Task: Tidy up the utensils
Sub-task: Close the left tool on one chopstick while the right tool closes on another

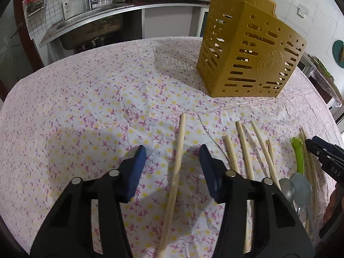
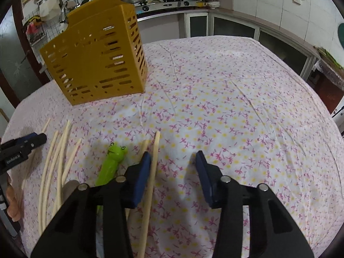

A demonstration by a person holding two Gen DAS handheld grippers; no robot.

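Slotted yellow plastic holder (image 1: 249, 49) upright.

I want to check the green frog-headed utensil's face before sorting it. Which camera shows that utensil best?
The right wrist view: the frog utensil faces the camera with eyes and grin plain, lying left of the open right tool. The left wrist view shows it only as a small green sliver near the right edge.

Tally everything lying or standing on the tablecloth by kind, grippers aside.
Wooden chopsticks: 7
Green frog-handled utensil: 1
Metal spoon: 1
Yellow slotted holder: 1
Total: 10
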